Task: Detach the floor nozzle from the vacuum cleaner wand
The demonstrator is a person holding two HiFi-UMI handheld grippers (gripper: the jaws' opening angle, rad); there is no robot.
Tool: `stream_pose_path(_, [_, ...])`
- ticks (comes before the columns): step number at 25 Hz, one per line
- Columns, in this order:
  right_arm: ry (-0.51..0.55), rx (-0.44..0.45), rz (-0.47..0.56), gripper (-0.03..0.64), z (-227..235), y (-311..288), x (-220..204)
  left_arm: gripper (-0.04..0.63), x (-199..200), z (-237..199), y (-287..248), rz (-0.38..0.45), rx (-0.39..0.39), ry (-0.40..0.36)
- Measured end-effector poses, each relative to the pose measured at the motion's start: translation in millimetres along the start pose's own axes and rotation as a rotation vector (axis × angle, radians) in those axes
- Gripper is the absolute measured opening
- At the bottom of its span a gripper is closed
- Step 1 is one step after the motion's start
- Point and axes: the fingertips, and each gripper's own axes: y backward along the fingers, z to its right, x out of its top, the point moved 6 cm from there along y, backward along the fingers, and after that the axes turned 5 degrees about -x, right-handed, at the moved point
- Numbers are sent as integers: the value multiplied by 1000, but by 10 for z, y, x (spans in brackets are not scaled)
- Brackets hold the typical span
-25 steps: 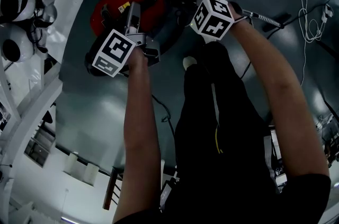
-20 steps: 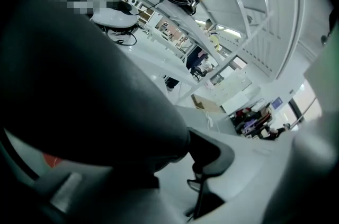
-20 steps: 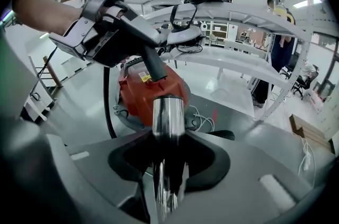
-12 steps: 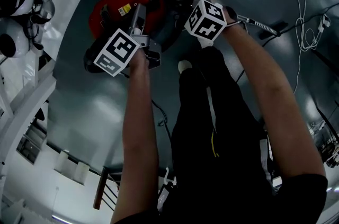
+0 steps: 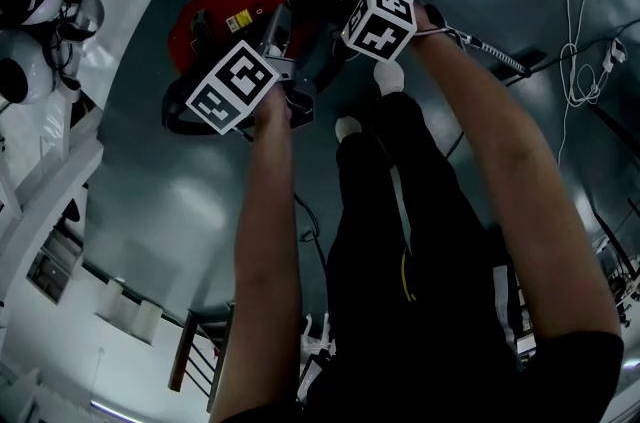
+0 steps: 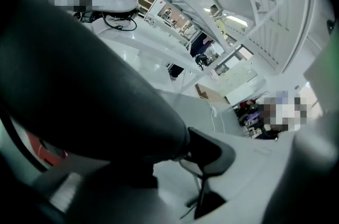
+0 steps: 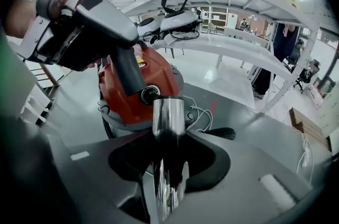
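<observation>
Gripping the chrome wand (image 7: 168,117), the right claw (image 7: 169,162) is closed narrow around it. Its own view shows the wand's open end bare, just in front of the red vacuum cleaner (image 7: 142,85) and apart from the grey floor nozzle (image 7: 99,8) held up at the left. The left gripper view shows only that nozzle, dark and huge, clamped against the left claw's (image 6: 164,164) black pad. From the head view the tube end is hidden behind the marker cubes (image 5: 232,86). Since a second ago both cubes have shifted toward the vacuum cleaner, and the left one has tilted.
</observation>
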Motion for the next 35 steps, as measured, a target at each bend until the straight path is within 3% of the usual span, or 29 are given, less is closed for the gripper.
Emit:
stream_pose_path(8, [9,-98,-12,167,106,-84,19,196,-44,27,-106,-23,-9,-16])
stream_pose_path(12, [-4,-151,42,163,174,-51,76,202,-4,45,-151,-4,1,-23])
stream_pose_path(15, [-21,-131,69,212,198,-14,122,212,9,46,-206,-6,21,-18])
stream_pose_path(19, [-96,-111,102,213,184,114,-31,230,-23,5,-243,-22,84,-4])
stream_pose_path(23, [-191,-108,120,212,103,247,-253,358,-55,-20,-280,-84,48,130])
stream_pose_path(26, [-231,-92,118,209,-1,307,-409,379,-70,-26,-297,-127,-11,191])
stream_pose_path(28, [-252,-77,117,202,-69,330,-472,391,-89,8,-325,-219,-40,125])
stream_pose_path(30, [-270,-68,120,193,-120,356,-504,390,-79,81,-346,-291,-53,4])
stream_pose_path(33, [-270,-59,126,183,-195,403,-513,420,-97,170,-358,-366,-13,-227])
stream_pose_path(35, [-260,-55,128,182,-249,429,-511,423,-203,200,-362,-467,53,-435])
